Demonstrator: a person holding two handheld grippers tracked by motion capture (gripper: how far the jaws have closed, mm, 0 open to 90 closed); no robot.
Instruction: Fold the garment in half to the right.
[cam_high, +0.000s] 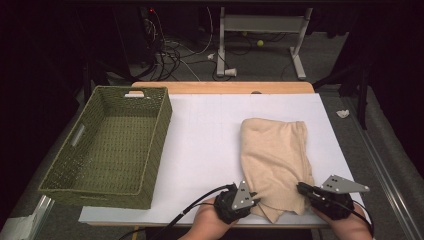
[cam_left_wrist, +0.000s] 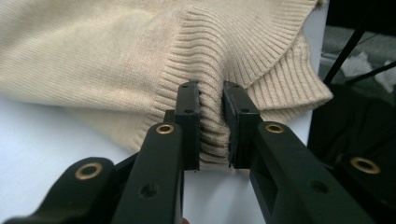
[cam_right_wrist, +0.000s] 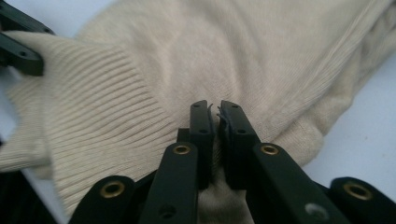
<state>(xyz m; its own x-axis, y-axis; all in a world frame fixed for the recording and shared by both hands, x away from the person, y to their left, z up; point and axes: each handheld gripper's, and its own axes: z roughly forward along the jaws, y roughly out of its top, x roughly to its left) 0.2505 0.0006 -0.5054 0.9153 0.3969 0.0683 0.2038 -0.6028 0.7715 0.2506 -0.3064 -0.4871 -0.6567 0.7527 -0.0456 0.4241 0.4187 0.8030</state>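
A folded beige knitted sweater (cam_high: 274, 157) lies on the white table cover, right of the middle, its ribbed hem toward the near edge. My left gripper (cam_high: 254, 196) holds the hem's near left corner; in the left gripper view (cam_left_wrist: 212, 100) a bunch of ribbed knit (cam_left_wrist: 212, 126) is pinched between the jaws. My right gripper (cam_high: 301, 188) grips the sweater's near right edge; in the right gripper view (cam_right_wrist: 215, 109) its jaws are nearly together on the cloth (cam_right_wrist: 243, 60). The left gripper's jaws (cam_right_wrist: 18, 46) show at the upper left of that view.
A green woven basket (cam_high: 145, 150) stands on the left half of the table, nothing inside it. The white cover (cam_high: 205, 145) lies bare between basket and sweater. Beyond the far table edge are cables and a metal frame (cam_high: 260, 30) on the floor.
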